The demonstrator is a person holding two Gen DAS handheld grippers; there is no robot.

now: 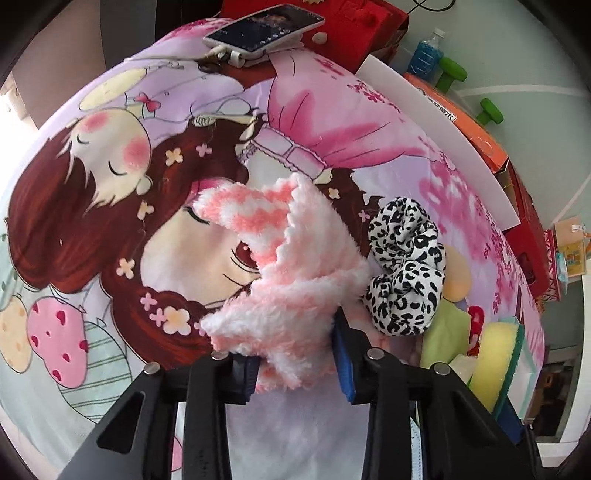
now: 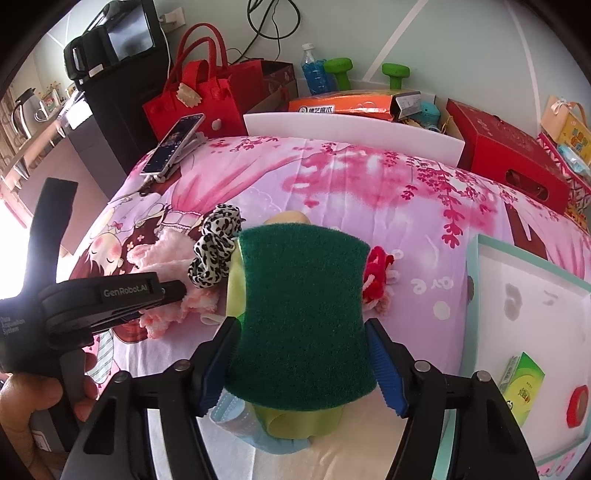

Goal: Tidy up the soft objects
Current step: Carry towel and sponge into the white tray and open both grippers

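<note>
Green and scratchy, the sponge (image 2: pixel 301 317) sits tight between our right gripper (image 2: pixel 303 363) jaws, which squeeze its two sides just above the cartoon blanket (image 2: pixel 369 192). Our left gripper (image 1: pixel 295 360) jaws are partly closed on the fluffy pink and white sock (image 1: pixel 284 280), which lies on the blanket. Just beside the sock sits a spotty black and white scrunchie (image 1: pixel 404 266). Farther back, a phone (image 1: pixel 264 31) rests at the blanket's edge.

Home bedroom: cartoon-print bedsheet (image 1: pixel 110 184), red handbag (image 2: pixel 192 96), gift boxes (image 2: pixel 509 155), green dumbbells (image 2: pixel 340 70).
</note>
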